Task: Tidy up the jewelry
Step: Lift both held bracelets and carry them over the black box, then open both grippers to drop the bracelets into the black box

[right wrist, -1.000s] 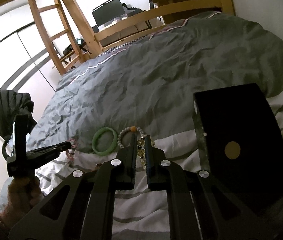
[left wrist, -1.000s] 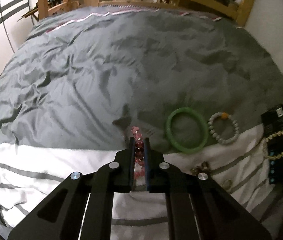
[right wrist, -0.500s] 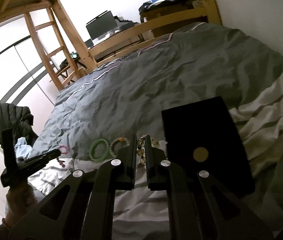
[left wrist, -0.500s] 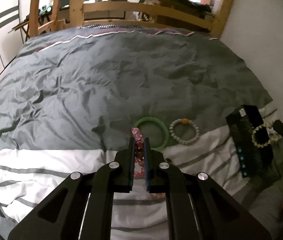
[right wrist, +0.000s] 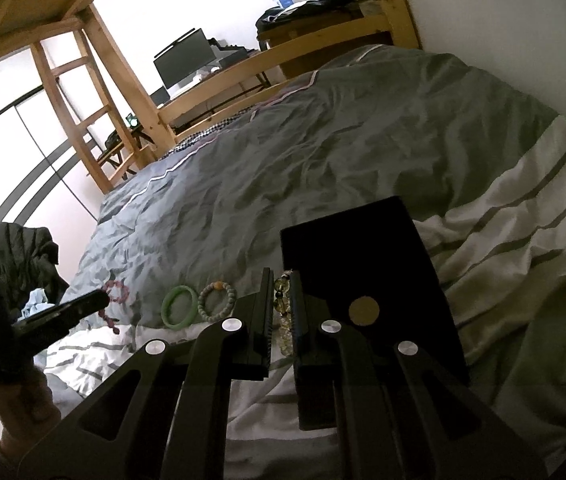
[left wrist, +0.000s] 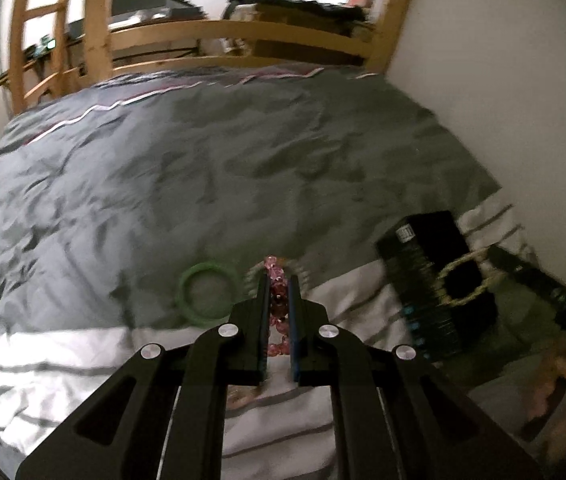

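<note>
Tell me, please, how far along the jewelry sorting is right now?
Nothing visibly stowed yet. In hand: left gripper holds the pink bead bracelet; right gripper holds the yellow bead bracelet beside the black box. Left: green bangle and grey bead bracelet on the duvet.

The left gripper [left wrist: 279, 300] points steeply down, its jaws clamped almost together on a pink bead bracelet [left wrist: 277, 304] that hangs between the pads. The right gripper [right wrist: 283, 304] also tilts down, jaws pinched on a yellow bead bracelet [right wrist: 283, 300]. In the right wrist view a bare hand [right wrist: 23, 404] grips the left gripper's handle from below at the left edge.
</note>
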A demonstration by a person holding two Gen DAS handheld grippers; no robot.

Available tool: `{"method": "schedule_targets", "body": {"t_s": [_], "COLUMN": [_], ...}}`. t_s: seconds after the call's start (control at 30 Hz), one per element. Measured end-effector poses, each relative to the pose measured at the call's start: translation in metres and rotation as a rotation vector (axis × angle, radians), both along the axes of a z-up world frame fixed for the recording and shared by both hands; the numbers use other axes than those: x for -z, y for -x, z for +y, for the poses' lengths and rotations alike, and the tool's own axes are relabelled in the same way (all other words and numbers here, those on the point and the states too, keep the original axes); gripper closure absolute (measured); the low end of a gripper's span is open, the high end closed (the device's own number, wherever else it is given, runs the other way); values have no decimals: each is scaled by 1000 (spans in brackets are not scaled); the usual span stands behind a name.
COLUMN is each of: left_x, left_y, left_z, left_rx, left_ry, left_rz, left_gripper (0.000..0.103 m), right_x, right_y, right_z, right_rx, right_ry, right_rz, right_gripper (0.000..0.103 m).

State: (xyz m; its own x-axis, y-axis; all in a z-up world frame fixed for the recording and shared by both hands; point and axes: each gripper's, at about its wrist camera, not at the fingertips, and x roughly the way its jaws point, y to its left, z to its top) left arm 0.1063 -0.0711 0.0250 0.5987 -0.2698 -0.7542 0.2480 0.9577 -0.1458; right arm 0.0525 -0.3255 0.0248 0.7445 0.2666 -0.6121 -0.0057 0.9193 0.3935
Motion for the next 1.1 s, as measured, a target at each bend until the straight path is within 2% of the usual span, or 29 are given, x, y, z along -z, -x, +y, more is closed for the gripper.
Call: {"method": "schedule_targets", "body": {"t_s": [0.27, 0.53, 0.8, 1.03, 1.07, 1.1], "left_x": [-20, -5, 17, 46, 49, 51], "left_y": [-17, -33, -48, -62, -64, -65], "left_z": [-78, -142, -180, -192, -191, -189], "left_rx": [152, 258, 300, 298, 294, 292], "left_ry": [46, 80, 112, 118, 123, 132], "left_rz": [4, 66, 117, 159, 163, 169], "left_gripper": [96, 96, 96, 95, 91, 82], "right_x": [4, 10, 22, 34, 35, 36], "right_y": [-1, -2, -9, -18, -19, -19], "right_z": [-27, -51, -64, -66, -67, -68], "right_rx": [17, 42, 31, 21, 23, 27], "right_ry": [-115, -205, -247, -249, -249, -250], "right_rz": [25, 57, 111, 147, 148, 149], "right_gripper": [94, 94, 93, 93, 93, 93]}}
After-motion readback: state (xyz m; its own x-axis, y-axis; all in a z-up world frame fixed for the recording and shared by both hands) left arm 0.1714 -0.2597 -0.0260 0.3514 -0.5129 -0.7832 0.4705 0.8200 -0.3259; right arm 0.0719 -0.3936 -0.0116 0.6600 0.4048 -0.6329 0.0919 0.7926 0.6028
